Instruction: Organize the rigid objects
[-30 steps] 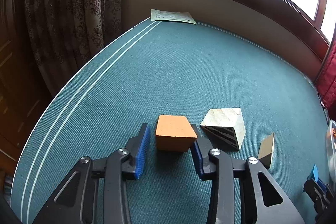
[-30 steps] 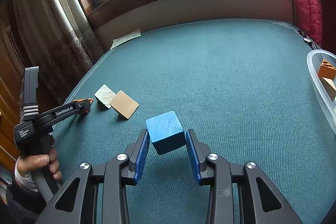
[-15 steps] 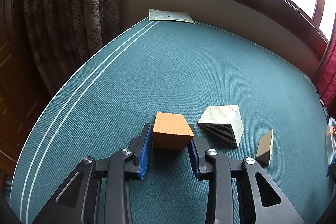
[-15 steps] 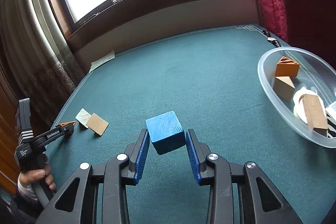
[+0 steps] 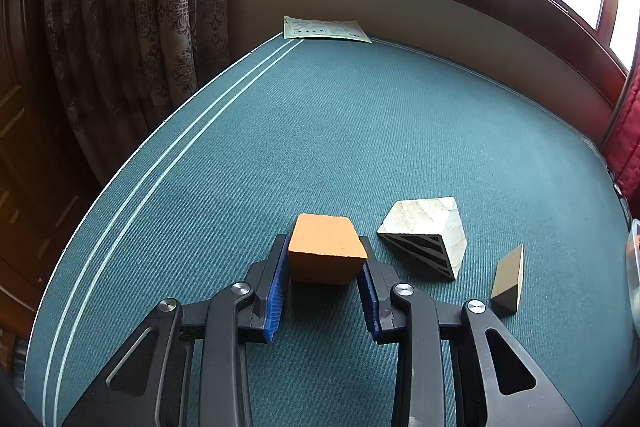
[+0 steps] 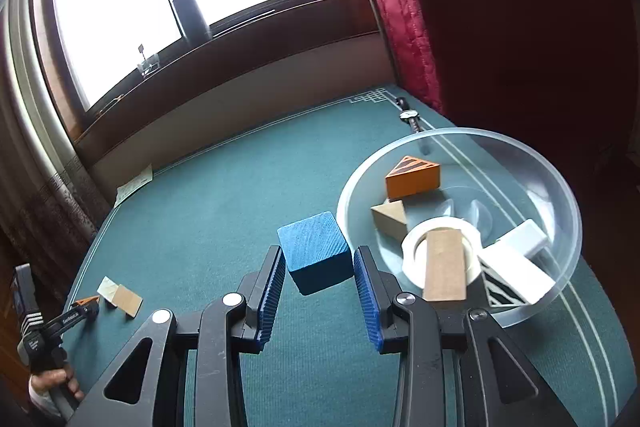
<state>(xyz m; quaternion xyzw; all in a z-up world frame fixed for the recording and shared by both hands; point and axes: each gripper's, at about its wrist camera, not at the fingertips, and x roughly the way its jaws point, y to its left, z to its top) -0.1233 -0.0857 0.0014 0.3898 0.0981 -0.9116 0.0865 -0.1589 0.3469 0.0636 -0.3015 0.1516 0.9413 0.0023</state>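
While the left gripper [image 5: 324, 263] clamps its fingers on the orange block [image 5: 326, 253] resting on the green counter [image 5: 360, 131], the right gripper [image 6: 320, 267] holds the blue cube [image 6: 314, 251] aloft beside the clear bowl [image 6: 560, 259].

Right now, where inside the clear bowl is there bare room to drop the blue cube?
The free patch in the clear bowl is its far right floor, between the orange wedge and the white block. The near side is crowded: tape ring, wooden plank, striped white block. The right tool holds the blue cube beside the rim.
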